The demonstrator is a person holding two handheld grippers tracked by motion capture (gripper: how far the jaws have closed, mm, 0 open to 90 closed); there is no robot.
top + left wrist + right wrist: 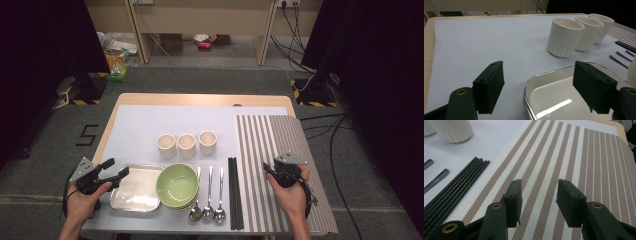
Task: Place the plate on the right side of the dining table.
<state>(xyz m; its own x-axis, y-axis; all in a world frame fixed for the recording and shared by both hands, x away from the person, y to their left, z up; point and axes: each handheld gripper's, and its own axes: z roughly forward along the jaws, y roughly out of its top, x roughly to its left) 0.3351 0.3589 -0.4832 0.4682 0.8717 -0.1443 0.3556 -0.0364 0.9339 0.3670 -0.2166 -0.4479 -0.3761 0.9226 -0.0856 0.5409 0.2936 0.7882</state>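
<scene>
Three white ribbed cups [186, 145] stand in a row mid-table. In front of them lie a shiny metal tray [137, 190], a stack of green bowls [177, 185], three spoons [207, 196] and black chopsticks [234, 192]. My left gripper [116, 167] is held at the tray's left edge, open and holding nothing. In the left gripper view, the left gripper [539, 72] has its jaws wide apart over the tray's [554, 96] near corner, with the cups [564, 37] beyond. My right gripper [274, 169] hovers over the striped mat [272, 135], open and holding nothing [541, 187]. The chopsticks [454, 192] lie to its left.
A pale sheet [150, 120] covers the wooden table [200, 99] left of the mat. Spoon handles [436, 180] and a cup [454, 130] lie past the chopsticks. Cables [340, 145] trail on the floor at the right. Boxes and bags [117, 57] sit behind the table.
</scene>
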